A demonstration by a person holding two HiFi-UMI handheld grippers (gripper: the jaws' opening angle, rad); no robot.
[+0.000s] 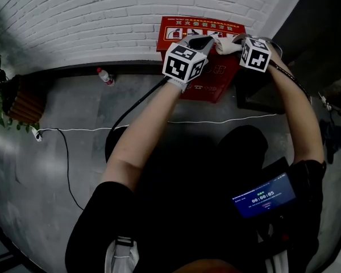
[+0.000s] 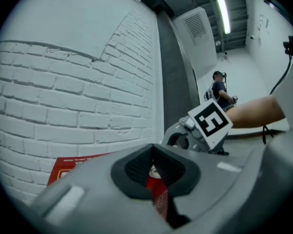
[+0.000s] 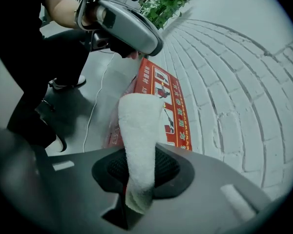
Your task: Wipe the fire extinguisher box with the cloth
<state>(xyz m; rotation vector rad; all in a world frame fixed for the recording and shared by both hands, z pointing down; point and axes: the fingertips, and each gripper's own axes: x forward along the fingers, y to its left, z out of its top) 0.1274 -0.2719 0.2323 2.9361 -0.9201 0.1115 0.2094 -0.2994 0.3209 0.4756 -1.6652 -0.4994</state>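
the right tongs (image 3: pixel 136 179) pinch the cloth (image 3: pixel 136 130); the left tongs (image 2: pixel 156 177) clamp an edge of the fire extinguisher box (image 3: pixel 173 111). the wipe likely goes best with cloth pressed flat, box braced.

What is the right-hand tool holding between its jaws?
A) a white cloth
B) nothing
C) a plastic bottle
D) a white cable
A: the right gripper view shows a white terry cloth clamped between the right gripper's jaws, near the red metal fire extinguisher box.
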